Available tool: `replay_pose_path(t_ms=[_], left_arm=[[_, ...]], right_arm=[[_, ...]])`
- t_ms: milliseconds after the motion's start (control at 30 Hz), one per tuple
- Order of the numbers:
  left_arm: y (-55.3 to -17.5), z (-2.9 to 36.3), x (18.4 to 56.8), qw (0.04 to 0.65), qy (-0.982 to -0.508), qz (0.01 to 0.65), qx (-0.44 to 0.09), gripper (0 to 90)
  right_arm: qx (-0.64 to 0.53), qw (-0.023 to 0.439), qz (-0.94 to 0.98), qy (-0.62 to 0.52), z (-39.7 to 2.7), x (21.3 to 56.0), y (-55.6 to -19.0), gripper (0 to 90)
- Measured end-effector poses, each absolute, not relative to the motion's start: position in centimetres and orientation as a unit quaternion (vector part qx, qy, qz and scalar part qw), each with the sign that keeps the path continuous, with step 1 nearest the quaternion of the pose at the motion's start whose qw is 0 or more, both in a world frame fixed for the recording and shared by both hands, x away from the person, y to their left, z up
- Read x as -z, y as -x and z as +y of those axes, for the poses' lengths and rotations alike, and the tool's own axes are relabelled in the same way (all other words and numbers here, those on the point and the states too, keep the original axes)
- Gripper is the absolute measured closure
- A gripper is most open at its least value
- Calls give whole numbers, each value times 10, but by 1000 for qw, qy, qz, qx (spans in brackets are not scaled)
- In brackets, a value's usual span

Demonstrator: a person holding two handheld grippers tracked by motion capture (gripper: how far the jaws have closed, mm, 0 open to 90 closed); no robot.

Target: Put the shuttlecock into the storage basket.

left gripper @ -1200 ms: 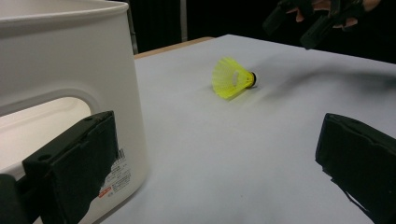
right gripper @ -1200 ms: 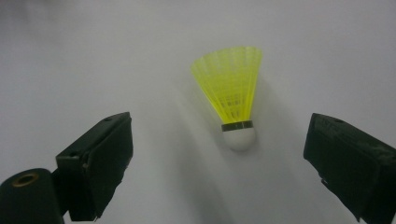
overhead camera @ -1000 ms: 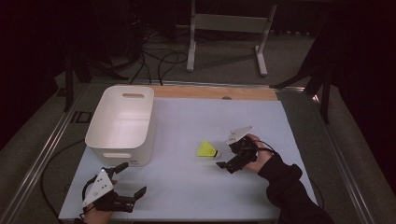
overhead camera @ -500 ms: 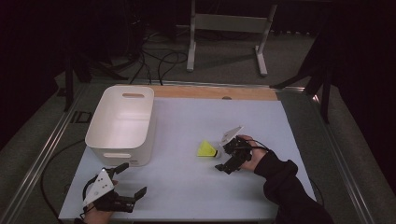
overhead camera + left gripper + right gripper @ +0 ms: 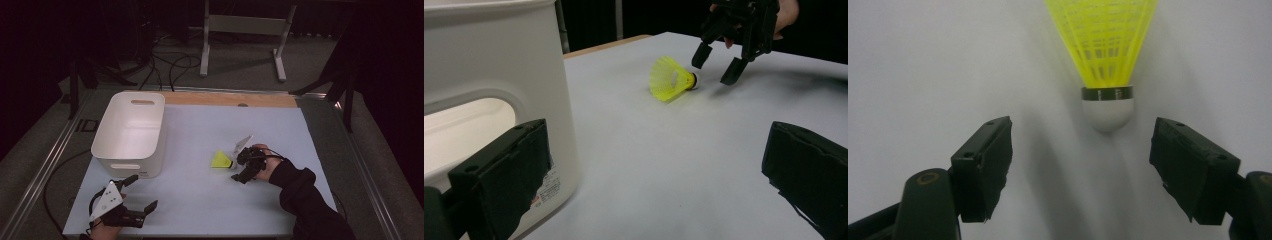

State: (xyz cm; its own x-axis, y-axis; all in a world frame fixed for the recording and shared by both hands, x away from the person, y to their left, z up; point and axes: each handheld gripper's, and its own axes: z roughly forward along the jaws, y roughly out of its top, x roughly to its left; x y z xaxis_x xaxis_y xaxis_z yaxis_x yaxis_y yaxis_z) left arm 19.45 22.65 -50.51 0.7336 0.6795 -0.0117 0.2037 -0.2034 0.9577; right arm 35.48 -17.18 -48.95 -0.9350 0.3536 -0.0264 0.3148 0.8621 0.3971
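Note:
A yellow shuttlecock (image 5: 220,160) lies on its side on the pale table mat, its white cork pointing at my right gripper (image 5: 236,171). In the right gripper view the cork (image 5: 1107,111) sits just ahead of the gap between the open jaws of the right gripper (image 5: 1082,145), touching neither. My left gripper (image 5: 141,192) stands open near the table's front left corner, beside the white bin (image 5: 130,132), with nothing in it. The left gripper view looks past its own gripper (image 5: 656,165) at the shuttlecock (image 5: 671,79) and the right gripper (image 5: 715,67) farther off.
The white bin (image 5: 484,60) is close on the left of my left gripper, its handle cut-out facing it. A wooden strip (image 5: 230,99) runs along the table's far edge. Metal rails border both sides. Stand legs and cables lie on the floor beyond.
My right gripper has moved left and a little forward, closing in on the shuttlecock's cork. The left gripper has barely shifted. The shuttlecock has not moved.

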Motion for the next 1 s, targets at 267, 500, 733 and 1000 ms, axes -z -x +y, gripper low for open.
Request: replay_pose_path(t_ms=[267,500,733,1000], left_arm=[[-194,227,505,558,-746,296,-214,0],[-194,227,505,557,-747,295,-212,0],[-194,227,505,556,-747,296,-212,0],[-194,226,506,555,-749,295,-211,0]], right_arm=[[-182,57,967,-166,-168,492,-363,353],[-175,56,968,-171,-164,493,-368,386],[-150,56,973,-166,-157,499,-372,452],[-147,53,974,-163,-152,499,-377,585]])
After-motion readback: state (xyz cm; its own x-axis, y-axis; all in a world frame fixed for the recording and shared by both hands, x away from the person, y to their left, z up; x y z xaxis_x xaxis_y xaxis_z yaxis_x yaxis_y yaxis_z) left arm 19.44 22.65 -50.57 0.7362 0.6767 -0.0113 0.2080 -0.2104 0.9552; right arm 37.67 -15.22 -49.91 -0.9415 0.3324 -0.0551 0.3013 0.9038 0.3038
